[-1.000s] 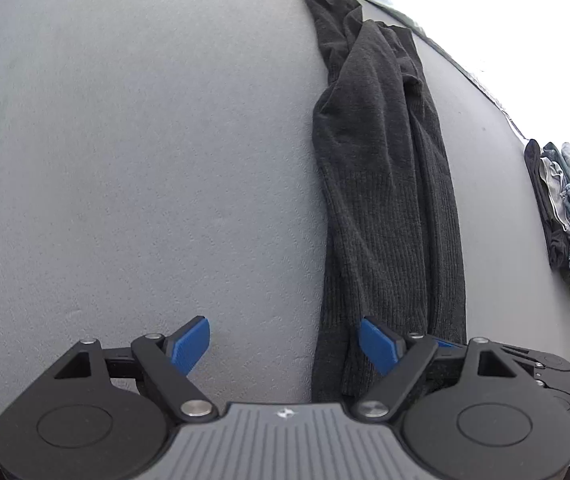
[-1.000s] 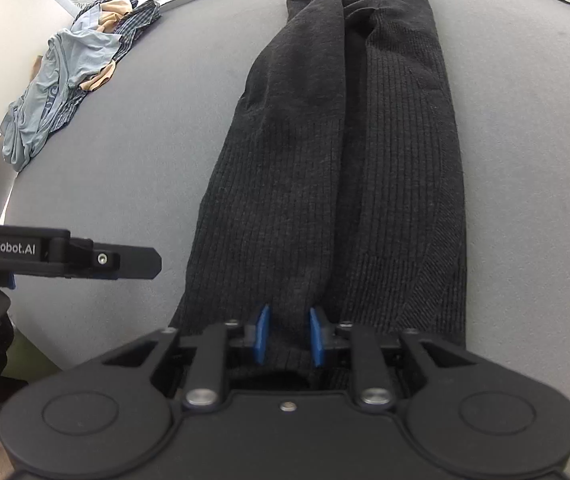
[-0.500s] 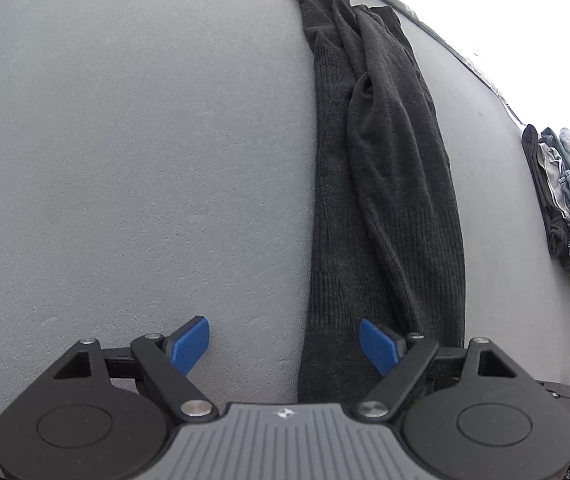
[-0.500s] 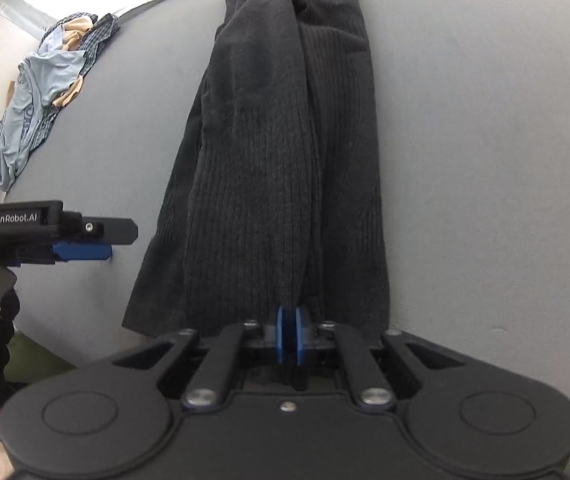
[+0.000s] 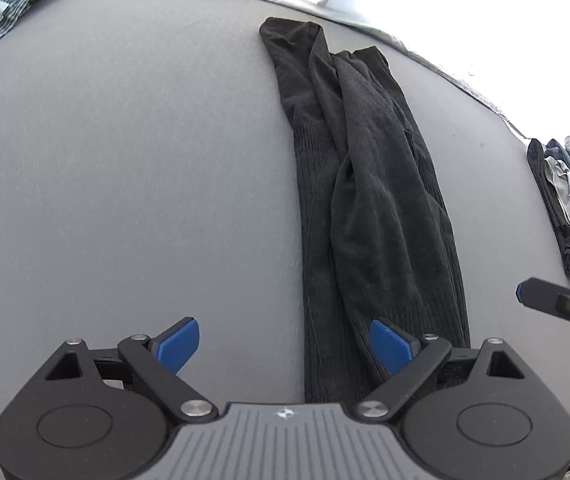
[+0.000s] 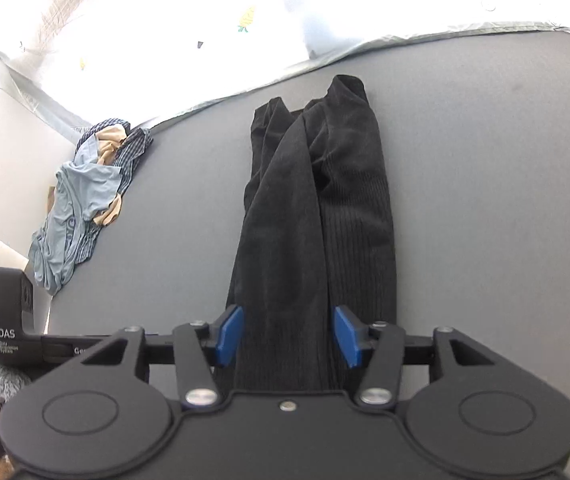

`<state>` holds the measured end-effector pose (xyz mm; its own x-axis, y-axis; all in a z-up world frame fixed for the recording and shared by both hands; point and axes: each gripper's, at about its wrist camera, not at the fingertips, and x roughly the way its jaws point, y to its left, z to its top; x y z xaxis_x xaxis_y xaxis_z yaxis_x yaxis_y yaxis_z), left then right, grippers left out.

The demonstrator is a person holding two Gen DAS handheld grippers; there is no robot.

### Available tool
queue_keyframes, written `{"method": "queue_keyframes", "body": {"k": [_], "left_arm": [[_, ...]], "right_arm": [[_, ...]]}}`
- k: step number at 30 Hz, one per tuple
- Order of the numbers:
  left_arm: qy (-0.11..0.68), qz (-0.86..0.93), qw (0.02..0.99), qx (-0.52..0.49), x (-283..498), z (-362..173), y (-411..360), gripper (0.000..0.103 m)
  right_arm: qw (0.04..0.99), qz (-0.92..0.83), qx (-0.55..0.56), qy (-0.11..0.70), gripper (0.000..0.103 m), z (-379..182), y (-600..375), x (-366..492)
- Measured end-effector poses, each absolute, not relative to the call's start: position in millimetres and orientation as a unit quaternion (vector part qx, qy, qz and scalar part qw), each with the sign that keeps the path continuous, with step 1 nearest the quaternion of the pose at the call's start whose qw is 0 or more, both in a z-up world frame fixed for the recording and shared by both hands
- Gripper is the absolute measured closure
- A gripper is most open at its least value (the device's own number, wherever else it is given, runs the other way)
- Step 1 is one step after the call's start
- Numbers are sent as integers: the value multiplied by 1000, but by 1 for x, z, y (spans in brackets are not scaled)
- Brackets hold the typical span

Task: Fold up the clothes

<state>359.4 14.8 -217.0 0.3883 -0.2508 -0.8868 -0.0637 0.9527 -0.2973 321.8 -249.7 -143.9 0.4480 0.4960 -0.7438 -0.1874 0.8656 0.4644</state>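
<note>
A long black ribbed garment (image 5: 373,208) lies as a narrow folded strip on the grey surface (image 5: 125,160), running away from both cameras. My left gripper (image 5: 285,344) hovers over its near end with the jaws opening wide. Its right pad (image 5: 391,346) is above the cloth and its left pad above bare surface; nothing is gripped. In the right wrist view the garment (image 6: 317,220) passes between the pads of my right gripper (image 6: 289,336), whose jaws are opening and not pressing on the cloth. The right gripper's finger (image 5: 557,304) shows at the right edge of the left view.
A loose pile of blue, checked and tan clothes (image 6: 85,196) lies at the surface's far left corner. A stack of folded clothes (image 5: 569,208) sits at the right edge. The left gripper's body (image 6: 9,320) shows at the lower left. Bright white ground lies beyond the far edge.
The right gripper, shut on the garment's near end before, has let go and opened, pulling back and up. The left gripper's jaws stand wider and it has shifted sideways along the near end.
</note>
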Motion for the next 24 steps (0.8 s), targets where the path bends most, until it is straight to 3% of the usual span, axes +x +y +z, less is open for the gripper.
{"method": "queue_keyframes", "body": {"k": [1,3,4,8,10,12,14,17,24], "left_arm": [[545,-56,826,-135,368,-215,16,7],[536,-57,833,-126,388,-215,18,4],[534,-57,834,-126,399,-217,20,3],[548,-56,824,-131,442,-232,30,2],[544,-57,827,-132,461,-238,36,2],[543,-49,828,-131,480,-245,41,1],[547,-41,824,-138,494,-249,48,0],[546,-42,820,-166,506,-248,56,0],[531,-35,823,-199,504,-250,64,0]], "right_arm": [[840,206,159,477,48,-145,-248,337],[848,211,162,458,25,-147,-243,368],[854,215,165,444,18,-149,-239,383],[860,222,175,424,8,-158,-219,448],[863,227,167,420,10,-165,-206,475],[862,218,150,432,35,-175,-193,499],[858,220,132,445,48,-185,-181,519],[847,238,109,464,55,-199,-165,541],[834,243,84,489,55,-222,-144,568]]}}
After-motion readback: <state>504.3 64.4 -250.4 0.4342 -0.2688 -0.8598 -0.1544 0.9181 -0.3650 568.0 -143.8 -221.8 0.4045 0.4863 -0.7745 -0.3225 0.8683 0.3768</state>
